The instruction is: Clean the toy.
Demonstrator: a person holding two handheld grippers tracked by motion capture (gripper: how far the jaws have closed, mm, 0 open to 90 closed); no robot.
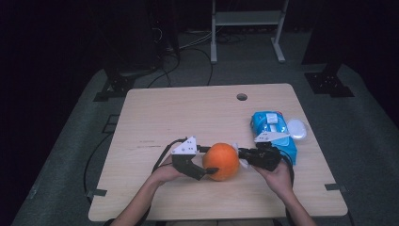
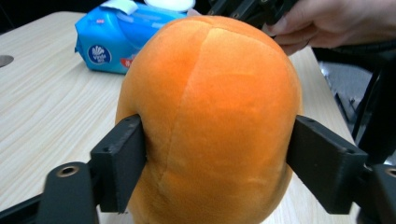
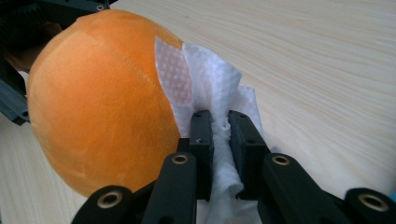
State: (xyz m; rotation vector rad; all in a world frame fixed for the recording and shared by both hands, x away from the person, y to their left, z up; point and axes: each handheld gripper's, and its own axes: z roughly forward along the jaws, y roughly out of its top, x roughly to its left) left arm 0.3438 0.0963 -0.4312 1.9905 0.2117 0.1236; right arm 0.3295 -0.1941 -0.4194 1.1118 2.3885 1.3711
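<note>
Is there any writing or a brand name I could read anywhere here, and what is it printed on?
"Vinda": white letters under a white flower-like logo in a dark blue round badge on the blue wipes pack, left gripper view; small, so the reading is not certain.
Red and white patch beside that badge: print too small and blurred to read.
White label on top of the same pack, high view: too blurred to read.
Orange plush ball, white wipe, table: no writing.
</note>
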